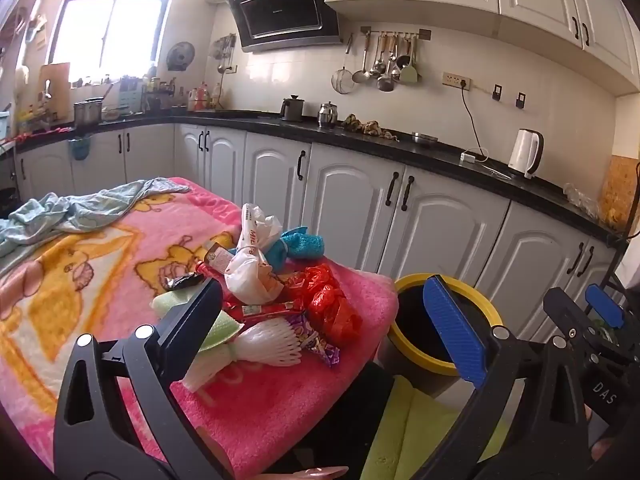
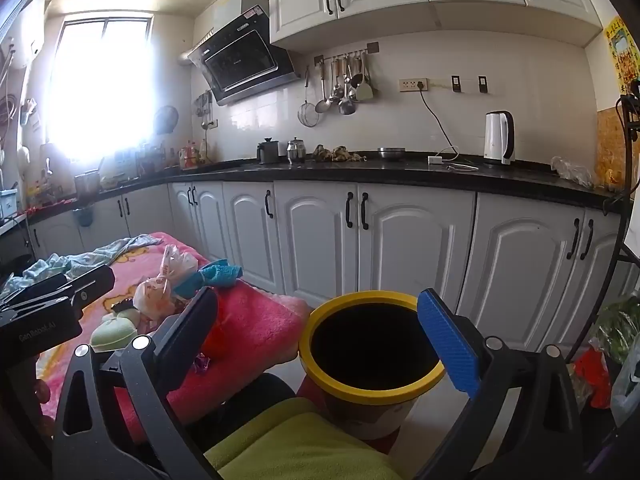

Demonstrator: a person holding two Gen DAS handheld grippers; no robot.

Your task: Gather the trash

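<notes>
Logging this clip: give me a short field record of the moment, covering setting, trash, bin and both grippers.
setting: kitchen, table under a pink blanket
trash: white plastic bag, red plastic bag, white foam net, purple wrapper, piled at the table's near corner
bin: yellow-rimmed bin on the floor beside the table, dark inside
left gripper: open, holding nothing
right gripper: open, holding nothing

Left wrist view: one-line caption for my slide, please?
Open left gripper hovers over trash pile on pink blanket, beside yellow-rimmed bin.
</notes>
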